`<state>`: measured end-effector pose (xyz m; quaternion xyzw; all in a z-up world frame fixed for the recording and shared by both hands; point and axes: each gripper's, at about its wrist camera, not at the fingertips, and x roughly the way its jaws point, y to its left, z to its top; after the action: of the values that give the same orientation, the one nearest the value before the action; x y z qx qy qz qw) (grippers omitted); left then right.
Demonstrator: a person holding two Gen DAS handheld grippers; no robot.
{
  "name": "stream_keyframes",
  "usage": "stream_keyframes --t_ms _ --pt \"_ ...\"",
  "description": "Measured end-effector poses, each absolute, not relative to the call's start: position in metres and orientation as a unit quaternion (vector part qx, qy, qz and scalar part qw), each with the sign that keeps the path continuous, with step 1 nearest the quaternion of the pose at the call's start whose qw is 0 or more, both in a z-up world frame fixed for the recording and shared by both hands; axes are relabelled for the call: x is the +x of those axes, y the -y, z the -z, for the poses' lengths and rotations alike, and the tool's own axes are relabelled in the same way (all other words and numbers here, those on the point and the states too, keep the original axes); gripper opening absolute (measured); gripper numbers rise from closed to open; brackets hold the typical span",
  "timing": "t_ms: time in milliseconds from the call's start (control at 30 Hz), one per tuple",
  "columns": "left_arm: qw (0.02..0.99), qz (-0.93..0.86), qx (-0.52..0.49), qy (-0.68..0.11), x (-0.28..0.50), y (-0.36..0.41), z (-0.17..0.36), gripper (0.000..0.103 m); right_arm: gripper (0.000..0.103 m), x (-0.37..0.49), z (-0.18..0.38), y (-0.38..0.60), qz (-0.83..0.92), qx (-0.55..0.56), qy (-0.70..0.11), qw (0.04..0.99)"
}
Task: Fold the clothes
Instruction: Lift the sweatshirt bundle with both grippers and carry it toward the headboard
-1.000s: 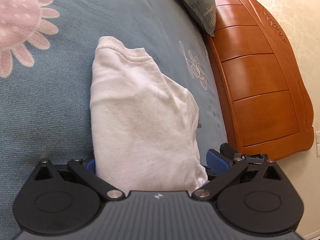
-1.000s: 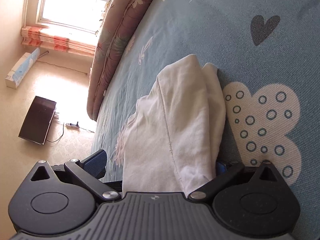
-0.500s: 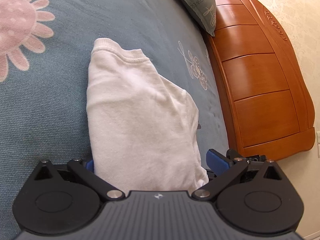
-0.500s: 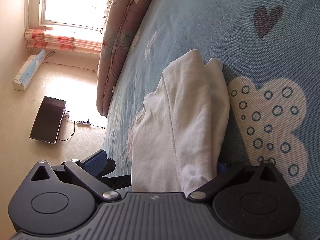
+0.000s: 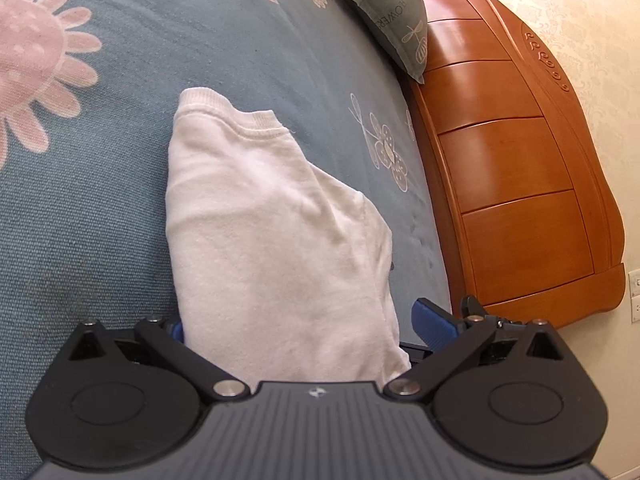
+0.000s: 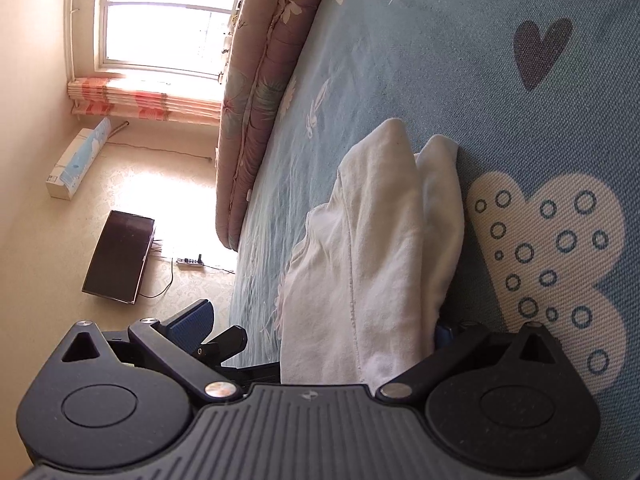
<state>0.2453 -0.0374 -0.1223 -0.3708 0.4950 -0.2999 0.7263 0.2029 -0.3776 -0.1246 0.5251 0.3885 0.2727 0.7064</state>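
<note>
A white knit garment (image 5: 276, 240), folded into a long bundle, lies on the blue patterned bedspread (image 5: 80, 240). Its ribbed hem points away from the left wrist camera. My left gripper (image 5: 296, 324) is open, its blue pads spread on either side of the near end of the bundle. In the right wrist view the garment (image 6: 376, 264) lies in thick folds. My right gripper (image 6: 320, 324) is open too, one pad out over the bed's edge and the other tucked under the cloth against the bedspread.
A wooden headboard (image 5: 520, 160) and a grey-green pillow (image 5: 392, 16) border the bed in the left wrist view. In the right wrist view a rolled floral quilt (image 6: 264, 80) lies along the bed's far side, with a dark screen (image 6: 120, 256) and power strip (image 6: 190, 262) on the floor.
Both grippers have opened wider around the garment's ends and pulled back slightly. The bundle now rests on the bedspread on its own.
</note>
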Motion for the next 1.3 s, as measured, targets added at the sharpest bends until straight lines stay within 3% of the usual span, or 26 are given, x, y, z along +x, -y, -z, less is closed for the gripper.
stream_keyframes --t_ms 733,1300 --pt "0.741 0.363 -0.321 -0.465 0.237 0.064 0.083 0.101 0.103 0.181 0.076 0.404 -0.274 0.461 -0.341 0.772" --pt "0.710 0.432 -0.279 -0.481 0.276 0.178 0.069 0.101 0.103 0.168 0.043 0.493 -0.211 0.411 -0.317 0.828"
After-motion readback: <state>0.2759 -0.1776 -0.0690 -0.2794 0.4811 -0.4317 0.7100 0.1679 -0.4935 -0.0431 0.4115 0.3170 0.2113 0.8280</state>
